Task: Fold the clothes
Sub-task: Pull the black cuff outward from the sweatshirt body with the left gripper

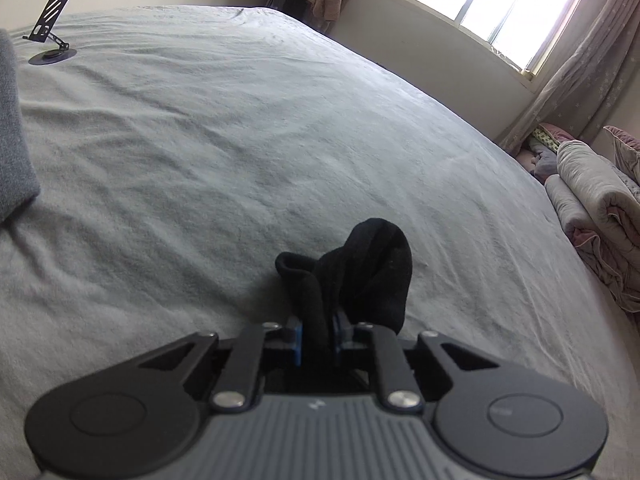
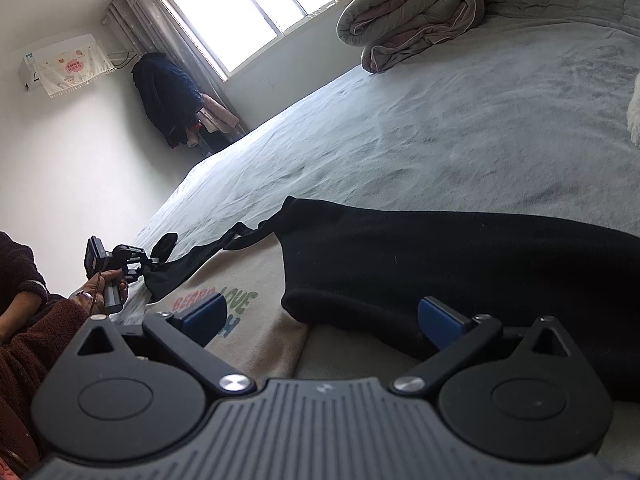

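Cloth is pinched between the blue pads of the left gripper [image 1: 318, 334] in the left wrist view: a bunched end of the black garment [image 1: 360, 276] stands up from the closed jaws, above the grey bed sheet [image 1: 240, 140]. A phone stand [image 1: 50, 32] sits at the far left of the bed and a rolled quilt [image 1: 592, 192] lies at the right edge. The bite looks narrow, so the end should be carried slowly and kept taut, lest the fabric slip out.

In the right wrist view the right gripper [image 2: 324, 320] is seen with its jaws spread wide and nothing between them. The black garment [image 2: 460, 264] lies stretched across the near part of the bed, partly over a beige printed garment [image 2: 240, 300]. At the near left the left gripper [image 2: 154, 258] is held by a hand [image 2: 102, 284], with the garment's thin end in it. A matching grip should be taken on the thick rolled edge just beyond the right pad, so both ends are drawn evenly and the fold line is kept straight.
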Demonstrator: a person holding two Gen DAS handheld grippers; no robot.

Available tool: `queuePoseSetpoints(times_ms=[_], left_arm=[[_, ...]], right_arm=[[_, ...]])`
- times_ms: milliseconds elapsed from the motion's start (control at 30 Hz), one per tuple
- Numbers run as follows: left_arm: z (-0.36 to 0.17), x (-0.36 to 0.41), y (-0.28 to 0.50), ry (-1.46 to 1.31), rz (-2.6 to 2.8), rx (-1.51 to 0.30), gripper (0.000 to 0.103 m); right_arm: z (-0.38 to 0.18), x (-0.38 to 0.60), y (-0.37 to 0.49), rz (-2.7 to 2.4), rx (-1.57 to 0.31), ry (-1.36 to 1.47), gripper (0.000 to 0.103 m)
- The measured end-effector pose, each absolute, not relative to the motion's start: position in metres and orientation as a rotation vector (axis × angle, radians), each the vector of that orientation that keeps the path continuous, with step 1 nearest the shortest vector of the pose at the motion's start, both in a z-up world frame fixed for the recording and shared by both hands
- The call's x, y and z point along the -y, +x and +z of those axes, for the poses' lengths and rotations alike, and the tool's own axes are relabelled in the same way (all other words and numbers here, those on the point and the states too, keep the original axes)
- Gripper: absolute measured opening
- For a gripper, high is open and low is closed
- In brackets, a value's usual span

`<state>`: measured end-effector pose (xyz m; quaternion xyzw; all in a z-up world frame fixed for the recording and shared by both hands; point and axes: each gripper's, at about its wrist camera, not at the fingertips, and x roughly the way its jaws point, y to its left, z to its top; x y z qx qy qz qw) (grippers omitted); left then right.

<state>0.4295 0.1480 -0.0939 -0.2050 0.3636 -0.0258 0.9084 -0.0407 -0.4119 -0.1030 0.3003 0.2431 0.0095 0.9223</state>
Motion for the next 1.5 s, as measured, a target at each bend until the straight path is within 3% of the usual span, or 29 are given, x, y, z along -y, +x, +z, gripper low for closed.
queuePoseSetpoints(times_ms=[367, 633, 967, 1100, 1433, 1500], left_arm=[[-0.087, -0.169, 0.398, -0.690, -0.077, -0.516, 0.011], [-0.057, -0.196, 0.348, -0.635, 0.160, -0.320, 0.011], [-0.067, -0.212, 0.348, -0.434, 0.392, -0.356, 0.014], [-0.056, -0.218, 0.350, -0.370, 0.474, -0.343, 0.022], [-0.030, -0.247, 0.331, -0.282, 0.483, -0.354, 0.023], [-0.034, -0.249, 0.328, -0.270, 0.456, -0.385, 0.031]], right_arm=[[-0.105, 0.413, -0.039, 0.022, -0.521, 0.627, 0.103], [-0.101, 0.411, -0.041, 0.049, -0.510, 0.636, 0.103], [-0.097, 0.408, -0.042, 0.067, -0.510, 0.626, 0.103], [-0.099, 0.407, -0.039, 0.070, -0.526, 0.626, 0.103], [-0.101, 0.404, -0.037, 0.079, -0.553, 0.616, 0.103], [-0.101, 0.402, -0.037, 0.083, -0.560, 0.607, 0.103]])
